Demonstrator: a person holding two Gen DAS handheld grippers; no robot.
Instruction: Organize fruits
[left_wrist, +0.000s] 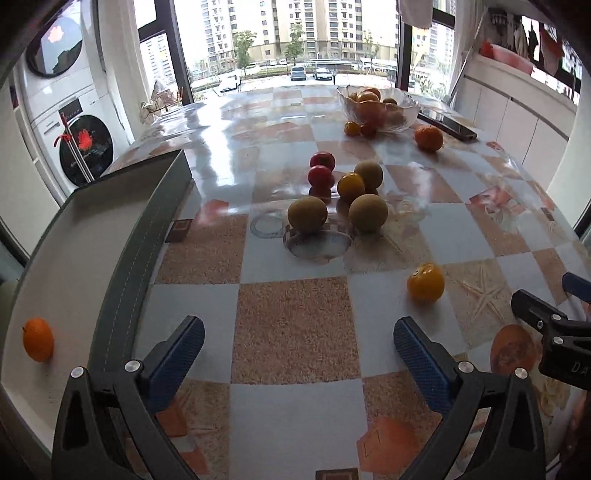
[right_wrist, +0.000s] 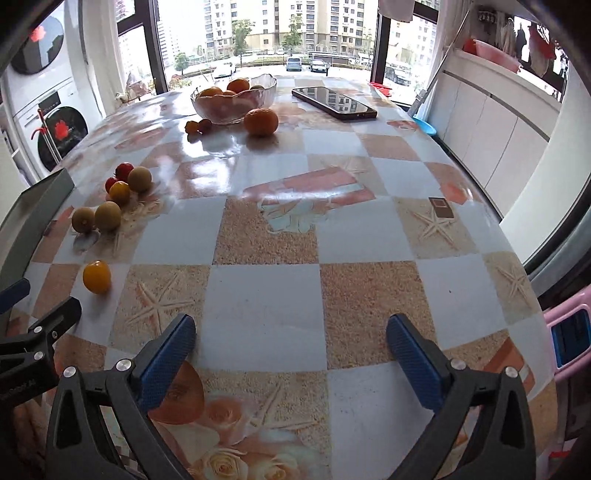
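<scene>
My left gripper (left_wrist: 299, 339) stands open over the checkered tablecloth, nothing between its blue pads. My right gripper (right_wrist: 291, 338) is open too, above bare cloth. A cluster of green-brown, red and yellow fruits (left_wrist: 343, 192) lies mid-table; in the right wrist view that cluster (right_wrist: 110, 199) is at the left. A lone yellow fruit (left_wrist: 425, 282) (right_wrist: 96, 276) rests nearer. One orange (left_wrist: 38, 339) lies in the grey tray (left_wrist: 122, 280) at the left. A glass bowl (left_wrist: 380, 107) (right_wrist: 234, 98) of oranges stands far back, with an orange (left_wrist: 428, 137) (right_wrist: 260, 122) beside it.
A black phone (right_wrist: 334, 102) lies at the far side of the table. Two small fruits (right_wrist: 198, 126) sit by the bowl. Stacked washing machines (left_wrist: 70, 122) stand left, white cabinets (right_wrist: 491, 125) right. A pink object (right_wrist: 569, 332) is off the table's right edge.
</scene>
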